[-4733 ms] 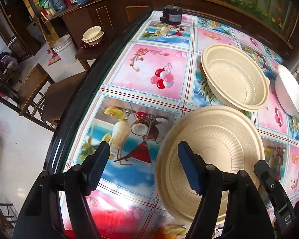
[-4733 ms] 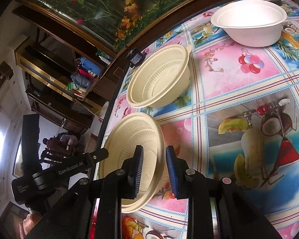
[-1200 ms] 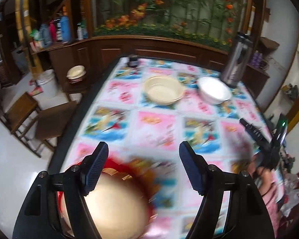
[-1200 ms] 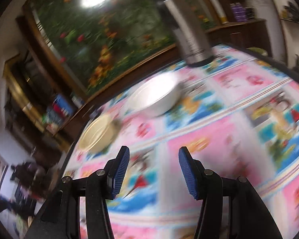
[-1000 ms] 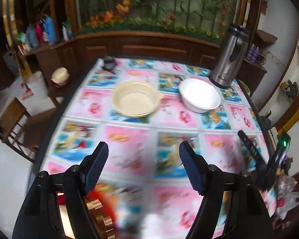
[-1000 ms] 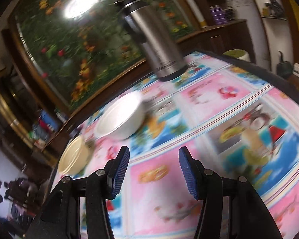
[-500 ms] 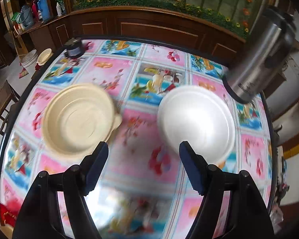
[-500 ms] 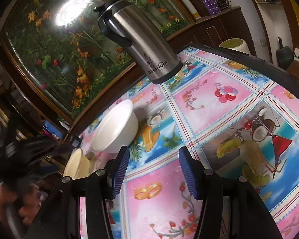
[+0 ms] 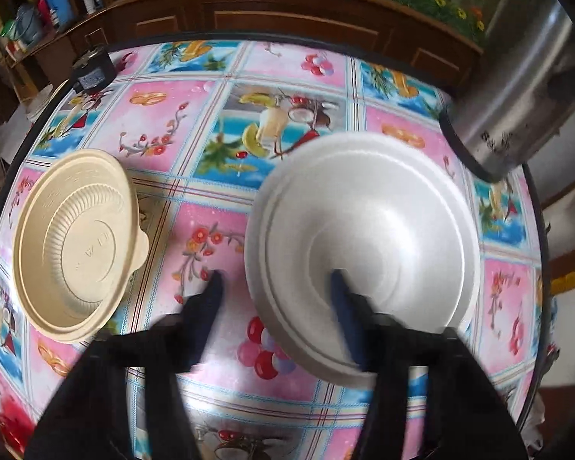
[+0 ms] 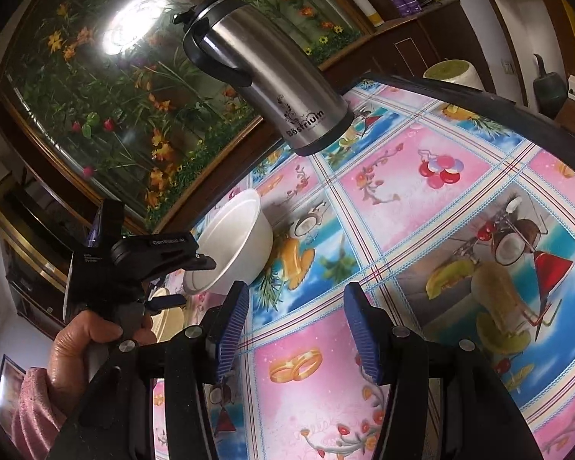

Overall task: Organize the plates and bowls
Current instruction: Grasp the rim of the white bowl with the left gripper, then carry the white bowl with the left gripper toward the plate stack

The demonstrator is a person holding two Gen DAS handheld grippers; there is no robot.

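Swinging in from the beige plate's end, the left claw [image 9: 274, 281] now straddles the near rim of the white bowl [image 9: 362, 237] on the worktop [image 9: 180, 122], jaws apart, so closing on that rim seems next, while the right claw [image 10: 295, 327] hangs open.

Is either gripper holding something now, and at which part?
Nothing is held. The left gripper is open astride the white bowl's near rim, not closed. The right gripper is open over the table.
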